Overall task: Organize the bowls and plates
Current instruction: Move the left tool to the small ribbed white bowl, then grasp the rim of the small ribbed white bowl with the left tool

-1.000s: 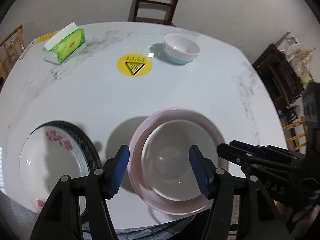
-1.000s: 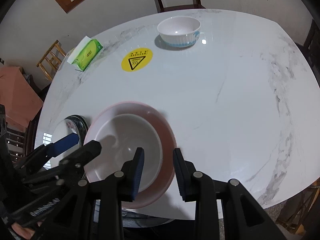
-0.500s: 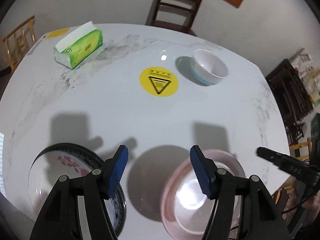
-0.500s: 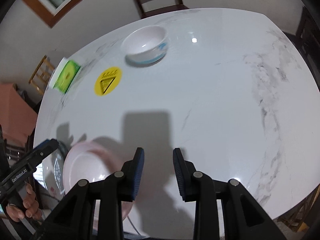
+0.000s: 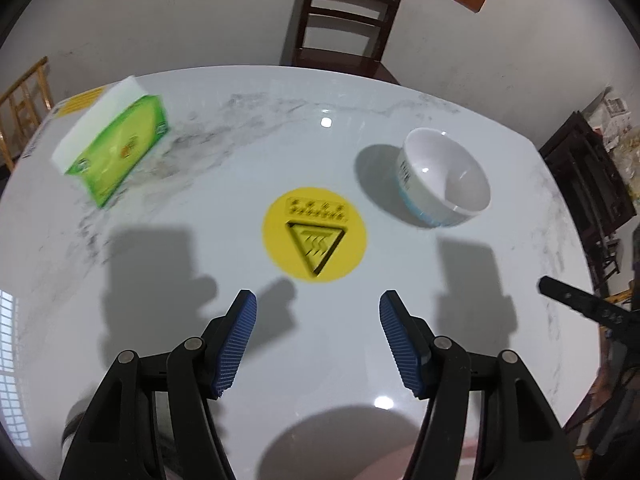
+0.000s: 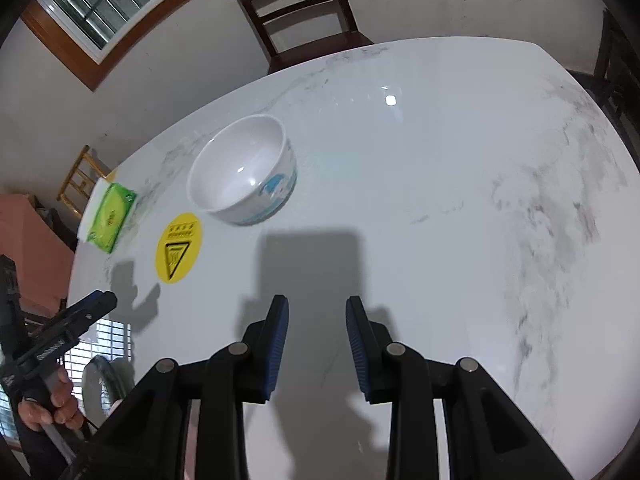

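A: Where does everything sit on the marble table [image 5: 240, 360]?

B: Take the yellow warning sticker [image 5: 314, 234] as the marker. The white bowl [image 5: 444, 178] with blue trim stands upright just to its right and a little farther off, well ahead of both grippers. The green tissue box [image 5: 116, 152] lies well to the sticker's left, toward the far edge.

A: Any room to move?

B: Bare marble runs from the sticker back to the grippers, and a broad bare stretch spreads right of the bowl out to the table's rim. A dark wooden chair [image 5: 346, 20] stands beyond the far edge.

A: And the grippers?

B: The left gripper [image 5: 316, 340] is spread wide, holding nothing, above the table on the near side of the sticker. The right gripper [image 6: 316, 344] is parted more narrowly, also empty, on the near side of the bowl [image 6: 244, 170].
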{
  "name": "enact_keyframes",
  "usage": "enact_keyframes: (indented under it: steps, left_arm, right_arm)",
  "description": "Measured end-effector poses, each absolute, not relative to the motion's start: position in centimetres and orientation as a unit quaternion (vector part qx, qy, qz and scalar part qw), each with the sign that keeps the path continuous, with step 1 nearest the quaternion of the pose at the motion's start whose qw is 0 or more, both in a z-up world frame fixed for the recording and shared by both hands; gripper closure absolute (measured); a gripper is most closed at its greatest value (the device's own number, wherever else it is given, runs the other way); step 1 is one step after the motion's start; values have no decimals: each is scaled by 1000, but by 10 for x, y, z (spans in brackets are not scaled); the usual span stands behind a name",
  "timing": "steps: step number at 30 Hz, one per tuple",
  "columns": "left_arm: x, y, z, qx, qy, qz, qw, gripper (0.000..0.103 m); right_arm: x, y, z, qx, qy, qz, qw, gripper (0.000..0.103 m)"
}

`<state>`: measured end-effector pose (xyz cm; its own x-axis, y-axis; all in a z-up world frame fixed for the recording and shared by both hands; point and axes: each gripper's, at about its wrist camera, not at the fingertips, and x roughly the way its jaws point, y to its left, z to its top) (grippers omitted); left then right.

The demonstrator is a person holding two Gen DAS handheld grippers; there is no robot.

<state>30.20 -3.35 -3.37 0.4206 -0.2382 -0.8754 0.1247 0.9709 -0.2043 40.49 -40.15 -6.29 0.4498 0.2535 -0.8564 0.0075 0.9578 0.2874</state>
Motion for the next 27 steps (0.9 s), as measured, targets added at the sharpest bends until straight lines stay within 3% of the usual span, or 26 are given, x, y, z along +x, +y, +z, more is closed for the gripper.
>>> enact_keyframes:
  steps: [23,26,27]
  left_arm:
    - [425,-109,-54,-77,557,-121,818,45]
    - [431,-117,-65,-70,566,-116,813,51]
    - [433,-119,-69,-68,571,-114,810,59]
  right_arm:
    - [533,-360,-70,97,524,79,843,73]
    - [535,-356,-78,92,529,80,840,73]
    - [536,-355,-80,91,531,79,839,73]
